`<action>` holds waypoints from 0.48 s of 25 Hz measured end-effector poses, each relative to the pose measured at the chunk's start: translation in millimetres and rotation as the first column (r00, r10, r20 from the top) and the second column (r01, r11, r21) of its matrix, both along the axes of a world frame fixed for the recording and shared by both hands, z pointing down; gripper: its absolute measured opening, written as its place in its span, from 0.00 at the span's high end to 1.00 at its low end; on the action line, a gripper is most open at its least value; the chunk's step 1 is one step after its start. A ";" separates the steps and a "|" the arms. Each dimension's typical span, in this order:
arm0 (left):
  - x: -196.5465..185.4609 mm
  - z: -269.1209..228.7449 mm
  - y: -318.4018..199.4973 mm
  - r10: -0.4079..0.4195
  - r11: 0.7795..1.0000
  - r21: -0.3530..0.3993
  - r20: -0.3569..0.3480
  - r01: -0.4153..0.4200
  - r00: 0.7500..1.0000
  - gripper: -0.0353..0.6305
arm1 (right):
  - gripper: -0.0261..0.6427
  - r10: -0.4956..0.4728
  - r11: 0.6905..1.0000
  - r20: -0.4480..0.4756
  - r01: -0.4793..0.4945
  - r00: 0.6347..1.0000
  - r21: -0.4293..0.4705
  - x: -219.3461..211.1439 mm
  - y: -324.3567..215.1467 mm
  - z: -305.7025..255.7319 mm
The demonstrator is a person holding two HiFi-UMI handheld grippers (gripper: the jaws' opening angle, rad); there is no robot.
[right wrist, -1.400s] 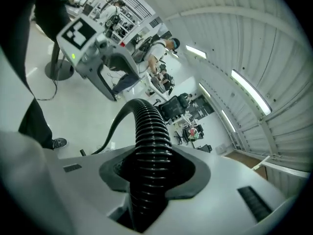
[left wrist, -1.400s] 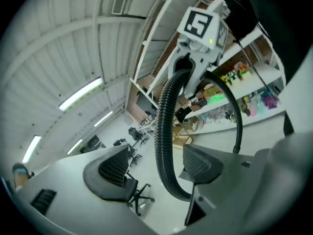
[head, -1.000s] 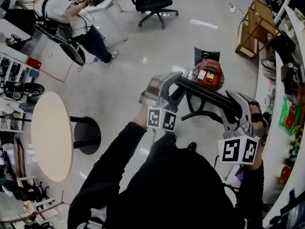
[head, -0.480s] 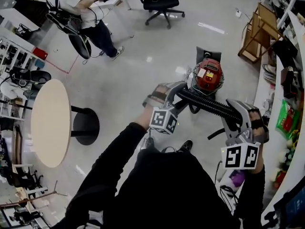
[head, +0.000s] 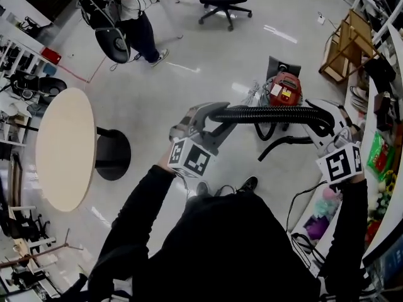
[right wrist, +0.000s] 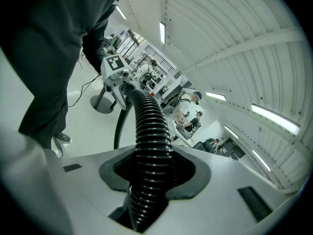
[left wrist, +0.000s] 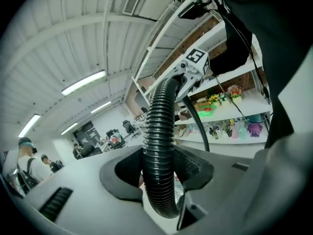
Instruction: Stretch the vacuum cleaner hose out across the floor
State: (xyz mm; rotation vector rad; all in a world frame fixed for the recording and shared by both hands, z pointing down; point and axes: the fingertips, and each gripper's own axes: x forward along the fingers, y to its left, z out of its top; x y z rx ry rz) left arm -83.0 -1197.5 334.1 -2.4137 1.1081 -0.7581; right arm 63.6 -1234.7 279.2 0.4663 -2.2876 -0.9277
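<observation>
The left tongs (head: 216,119) are closing round one end of the black ribbed hose (head: 264,114), which sits in the notch between their pads. From there the hose runs level and nearly straight, its long axis going left to right in front of the person, held up above the floor (head: 189,87). Its far end passes through the right tongs (head: 324,122), clamped on it. Beyond them it curls down towards the red vacuum cleaner (head: 284,90) standing on the floor behind its middle.
</observation>
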 end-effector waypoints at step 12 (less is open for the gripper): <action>-148.5 -50.1 127.9 -0.006 0.976 -0.171 -0.648 -0.137 0.762 0.66 | 0.73 0.037 0.950 -0.121 0.003 0.992 0.314 -286.0 -39.8 -27.4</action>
